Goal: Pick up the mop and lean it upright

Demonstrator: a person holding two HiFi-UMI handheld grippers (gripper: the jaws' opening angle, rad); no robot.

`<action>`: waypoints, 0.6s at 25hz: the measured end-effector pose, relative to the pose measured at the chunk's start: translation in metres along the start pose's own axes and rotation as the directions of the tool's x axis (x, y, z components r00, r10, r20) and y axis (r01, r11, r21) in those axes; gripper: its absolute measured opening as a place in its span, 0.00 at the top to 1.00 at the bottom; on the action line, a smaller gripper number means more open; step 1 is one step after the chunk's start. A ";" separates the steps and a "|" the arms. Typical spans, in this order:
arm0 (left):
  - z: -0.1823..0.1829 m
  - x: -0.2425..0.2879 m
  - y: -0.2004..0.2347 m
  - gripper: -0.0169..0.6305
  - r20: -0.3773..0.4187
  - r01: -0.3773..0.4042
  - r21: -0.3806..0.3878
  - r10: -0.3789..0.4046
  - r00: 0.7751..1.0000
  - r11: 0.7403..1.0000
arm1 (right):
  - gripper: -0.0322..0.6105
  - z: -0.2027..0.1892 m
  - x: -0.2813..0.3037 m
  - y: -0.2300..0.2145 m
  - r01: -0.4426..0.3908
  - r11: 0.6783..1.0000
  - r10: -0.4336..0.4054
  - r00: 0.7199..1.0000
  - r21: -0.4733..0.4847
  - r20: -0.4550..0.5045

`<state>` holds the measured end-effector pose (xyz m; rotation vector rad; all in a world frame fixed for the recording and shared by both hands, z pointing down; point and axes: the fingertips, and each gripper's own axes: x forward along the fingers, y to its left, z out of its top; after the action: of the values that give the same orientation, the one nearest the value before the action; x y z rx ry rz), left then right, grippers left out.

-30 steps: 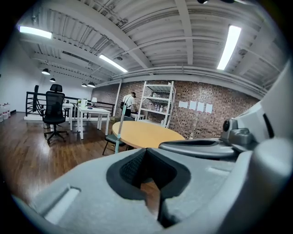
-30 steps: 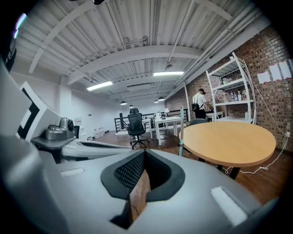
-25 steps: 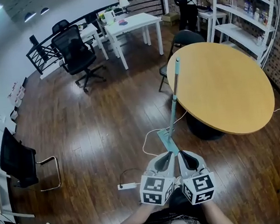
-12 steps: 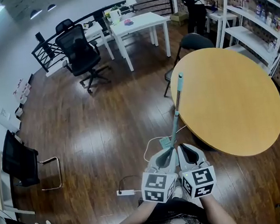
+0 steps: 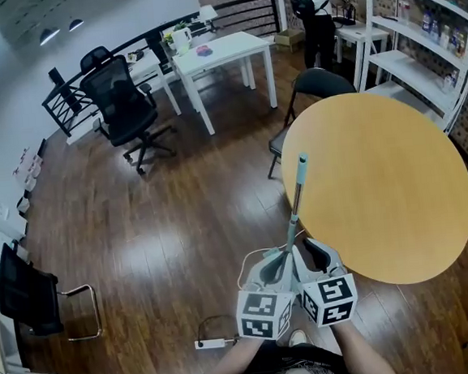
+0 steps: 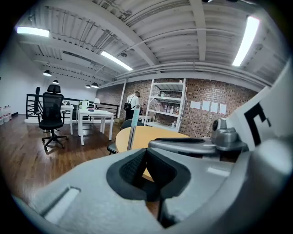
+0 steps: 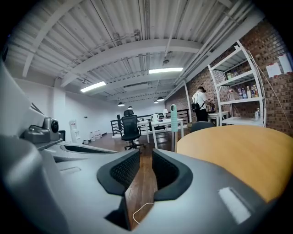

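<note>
The mop (image 5: 296, 205) has a thin grey pole with a teal grip at its top. It stands nearly upright, and the pole rests against the near rim of the round wooden table (image 5: 398, 200). Its head is hidden under my grippers. My left gripper (image 5: 275, 266) sits at the foot of the pole with its pads together and nothing between them; the mop pole (image 6: 132, 135) rises just beyond its tips. My right gripper (image 5: 309, 258) is beside it and its jaws are opening. Only floor shows in the gap, and the mop pole (image 7: 173, 125) stands to the right of the jaws.
A black chair (image 5: 309, 65) is tucked at the table's far side. Further back stand a black office chair (image 5: 120, 98) and a white table (image 5: 218, 49). A power strip with its cable (image 5: 211, 343) lies on the floor near my feet. White shelves (image 5: 435, 22) line the right wall, and a person (image 5: 314, 8) stands at the back.
The pole has swung from a slant to nearly upright against the table rim. The mop head, seen ahead of the grippers before, is now hidden beneath them.
</note>
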<state>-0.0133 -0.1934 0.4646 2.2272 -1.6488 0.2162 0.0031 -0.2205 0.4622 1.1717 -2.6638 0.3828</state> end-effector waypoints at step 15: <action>0.040 0.088 0.081 0.97 -0.029 0.083 0.024 -0.083 0.996 0.996 | 0.64 0.000 0.122 -0.075 0.182 0.981 -0.178 0.982 0.067 -0.065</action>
<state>-0.0664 -0.3074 0.4720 2.2954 -1.5436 0.2466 -0.0215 -0.3536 0.5088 1.3879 -2.4879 0.4780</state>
